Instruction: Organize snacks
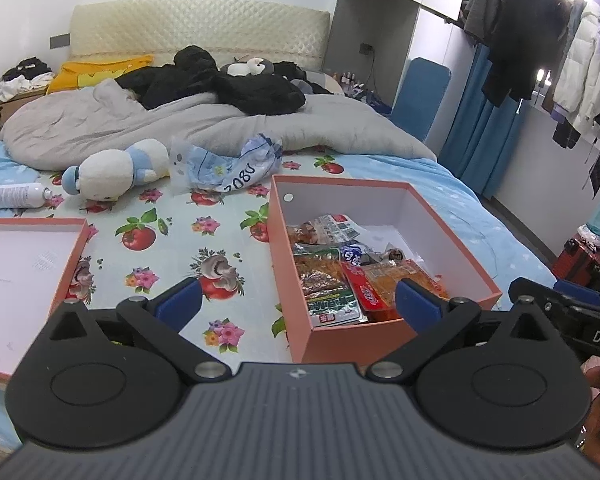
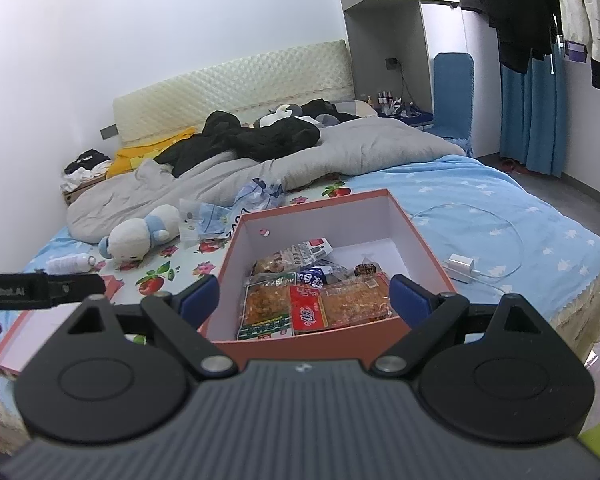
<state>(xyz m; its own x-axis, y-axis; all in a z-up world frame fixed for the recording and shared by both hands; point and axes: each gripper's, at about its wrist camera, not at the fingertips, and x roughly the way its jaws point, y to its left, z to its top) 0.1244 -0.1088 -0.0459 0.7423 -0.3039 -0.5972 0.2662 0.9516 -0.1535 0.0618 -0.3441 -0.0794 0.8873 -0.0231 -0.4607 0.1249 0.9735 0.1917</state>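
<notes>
An orange box (image 1: 288, 256) (image 2: 424, 236) with white inside stands on the bed and holds several snack packets (image 1: 332, 280) (image 2: 320, 304), red, orange and green. Its orange lid (image 1: 74, 264) (image 2: 8, 344) lies upside down to the left. My left gripper (image 1: 298, 300) is open and empty, held above the bed at the box's near left corner. My right gripper (image 2: 304, 296) is open and empty, just above the box's near edge.
A white plush toy (image 1: 116, 172) (image 2: 140, 236), a crumpled blue-white plastic bag (image 1: 228, 164) (image 2: 236, 208) and a white spray can (image 1: 14, 196) (image 2: 70, 264) lie beyond. A grey quilt (image 1: 180, 124) with black clothes covers the far bed. A white charger and cable (image 2: 464, 264) lie right of the box.
</notes>
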